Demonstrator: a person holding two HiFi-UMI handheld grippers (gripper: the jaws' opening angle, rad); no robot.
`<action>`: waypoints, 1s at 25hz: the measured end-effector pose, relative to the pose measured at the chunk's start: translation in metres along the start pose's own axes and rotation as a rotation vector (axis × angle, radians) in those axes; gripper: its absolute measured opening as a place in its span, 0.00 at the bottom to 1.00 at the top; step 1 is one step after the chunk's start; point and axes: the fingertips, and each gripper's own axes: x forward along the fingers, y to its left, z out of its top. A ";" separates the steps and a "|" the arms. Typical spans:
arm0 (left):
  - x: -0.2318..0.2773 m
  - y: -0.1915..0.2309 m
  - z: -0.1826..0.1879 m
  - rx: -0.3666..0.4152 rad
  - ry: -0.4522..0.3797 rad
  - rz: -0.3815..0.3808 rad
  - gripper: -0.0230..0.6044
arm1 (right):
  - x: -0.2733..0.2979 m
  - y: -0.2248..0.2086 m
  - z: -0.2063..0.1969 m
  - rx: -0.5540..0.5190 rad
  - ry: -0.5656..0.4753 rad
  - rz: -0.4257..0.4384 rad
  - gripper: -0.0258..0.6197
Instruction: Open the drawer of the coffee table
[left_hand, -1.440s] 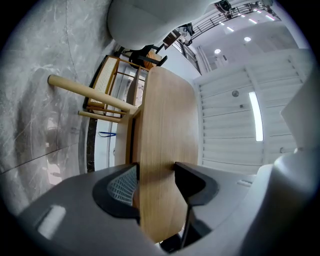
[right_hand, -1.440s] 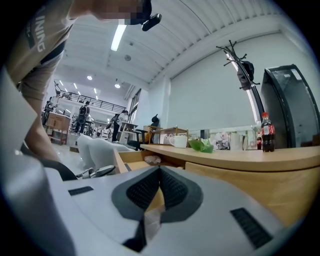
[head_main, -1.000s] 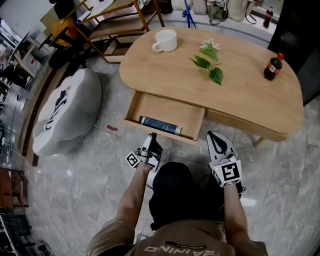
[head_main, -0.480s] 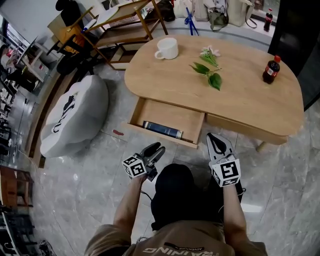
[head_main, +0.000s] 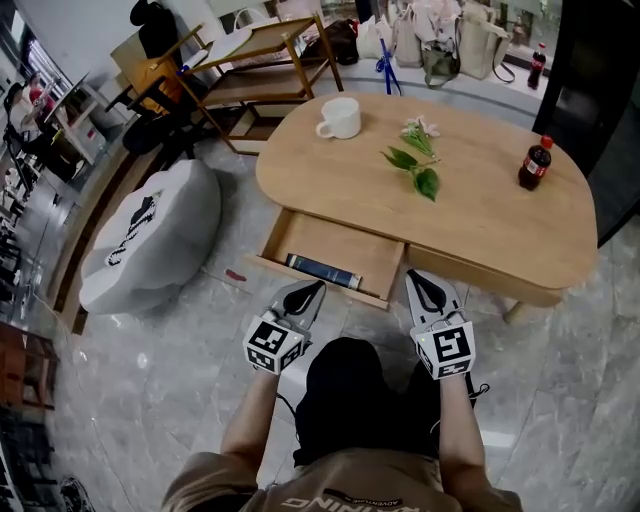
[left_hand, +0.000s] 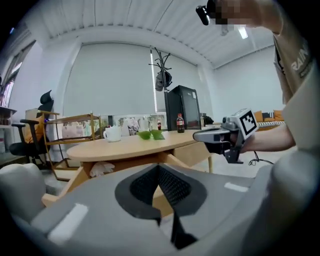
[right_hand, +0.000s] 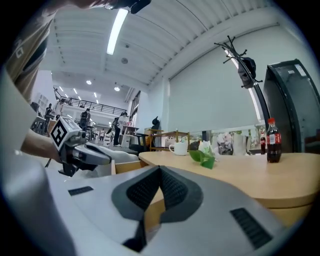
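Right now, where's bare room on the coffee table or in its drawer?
Tabletop: bare along the front strip, and between the sprig and cola bottle. Drawer: bare between the book and the table edge. Crowded only around the mug and sprig.

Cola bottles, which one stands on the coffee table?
The nearer cola bottle, at the right end of the coffee table; the other bottle stands off it, farther back.

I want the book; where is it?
Head view: the book lies inside the open drawer, along its front wall, on the table's left side.
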 end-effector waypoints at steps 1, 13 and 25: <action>0.003 0.002 0.009 -0.011 -0.007 0.012 0.05 | 0.002 -0.001 0.003 0.008 -0.006 -0.003 0.05; 0.029 0.055 0.043 0.003 -0.054 0.158 0.05 | 0.056 -0.023 0.024 -0.038 -0.019 -0.072 0.05; 0.058 0.079 0.046 0.024 0.013 0.172 0.05 | 0.088 -0.036 0.024 0.037 0.055 -0.063 0.05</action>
